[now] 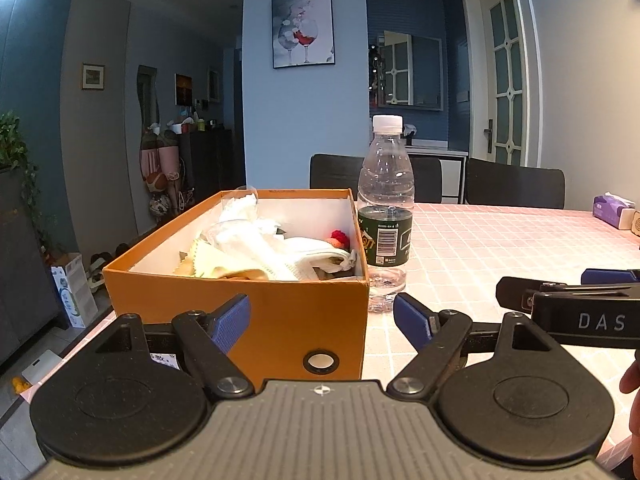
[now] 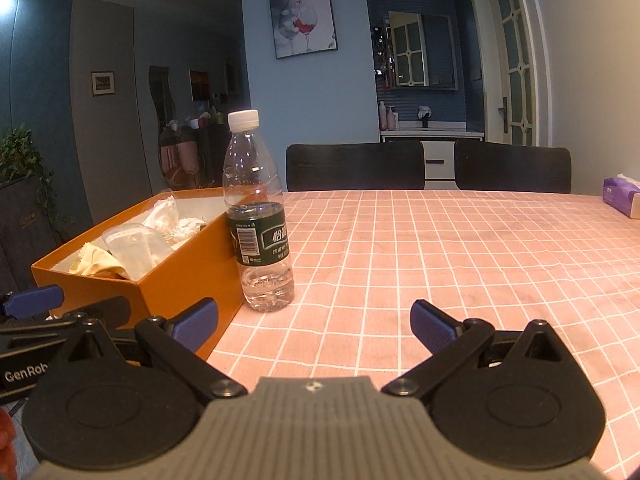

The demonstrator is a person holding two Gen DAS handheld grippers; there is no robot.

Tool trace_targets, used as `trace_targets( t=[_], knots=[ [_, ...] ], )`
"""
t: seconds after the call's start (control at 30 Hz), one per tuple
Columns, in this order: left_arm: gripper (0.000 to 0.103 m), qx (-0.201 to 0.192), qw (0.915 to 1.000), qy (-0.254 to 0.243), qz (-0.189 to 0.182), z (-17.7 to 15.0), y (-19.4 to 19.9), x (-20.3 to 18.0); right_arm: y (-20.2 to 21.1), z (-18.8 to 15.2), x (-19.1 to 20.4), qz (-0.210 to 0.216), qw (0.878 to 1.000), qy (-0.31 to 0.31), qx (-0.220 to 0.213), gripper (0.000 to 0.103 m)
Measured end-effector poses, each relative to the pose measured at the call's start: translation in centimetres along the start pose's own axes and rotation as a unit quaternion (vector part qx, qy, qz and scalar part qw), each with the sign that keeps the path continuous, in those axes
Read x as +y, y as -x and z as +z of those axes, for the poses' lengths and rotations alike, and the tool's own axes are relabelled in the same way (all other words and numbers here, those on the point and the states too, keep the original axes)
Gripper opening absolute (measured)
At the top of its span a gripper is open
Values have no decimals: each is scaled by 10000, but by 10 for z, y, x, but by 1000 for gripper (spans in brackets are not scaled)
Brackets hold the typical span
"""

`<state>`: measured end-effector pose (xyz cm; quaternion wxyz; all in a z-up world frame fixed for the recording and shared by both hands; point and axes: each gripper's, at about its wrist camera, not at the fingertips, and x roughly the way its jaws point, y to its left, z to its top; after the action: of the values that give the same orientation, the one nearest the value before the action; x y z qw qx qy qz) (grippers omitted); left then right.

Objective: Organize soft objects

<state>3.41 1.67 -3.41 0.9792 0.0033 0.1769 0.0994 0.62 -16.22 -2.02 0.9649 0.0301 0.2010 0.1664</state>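
Two handheld grippers, matching in black, grey and blue

The left gripper (image 1: 322, 318) and the right gripper (image 2: 314, 326) each have a ribbed grey body with a small cross mark, two round black discs, black link arms with silver screws, triangular cut-outs, and textured blue pads (image 1: 232, 322). White lettering reads "DAS" on the right gripper's side and "GenRob" on the left's.

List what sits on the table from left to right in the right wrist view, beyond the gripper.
orange box of soft cloths → water bottle touching the box's right side → bare pink checked tablecloth → purple tissue pack at the far right.
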Motion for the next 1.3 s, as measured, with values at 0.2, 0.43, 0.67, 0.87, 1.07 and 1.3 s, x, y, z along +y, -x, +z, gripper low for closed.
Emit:
trace_targets(
  t=[0.2, 0.43, 0.67, 0.87, 1.07, 1.3],
  knots=[
    [95, -33, 10000, -7, -16, 2, 1, -1, 4, 1, 3, 4, 10000, 41, -30, 100],
    [95, -35, 10000, -3, 1, 2, 0, -1, 6, 2, 3, -45, 9999, 91, -85, 100],
    [95, -2, 10000, 6, 54, 2, -2, 2, 5, 2, -2, -93, 9999, 34, -68, 100],
    [95, 4, 10000, 5, 55, 3, -2, 2, 3, 1, -3, -101, 9999, 35, -32, 100],
    [95, -1, 10000, 29, 68, 3, -1, 2, 2, 0, -3, -109, 9999, 27, 23, 100],
    [95, 1, 10000, 28, 46, 2, -1, 2, -1, -1, -3, -113, 9999, 11, 100, 100]
  ],
)
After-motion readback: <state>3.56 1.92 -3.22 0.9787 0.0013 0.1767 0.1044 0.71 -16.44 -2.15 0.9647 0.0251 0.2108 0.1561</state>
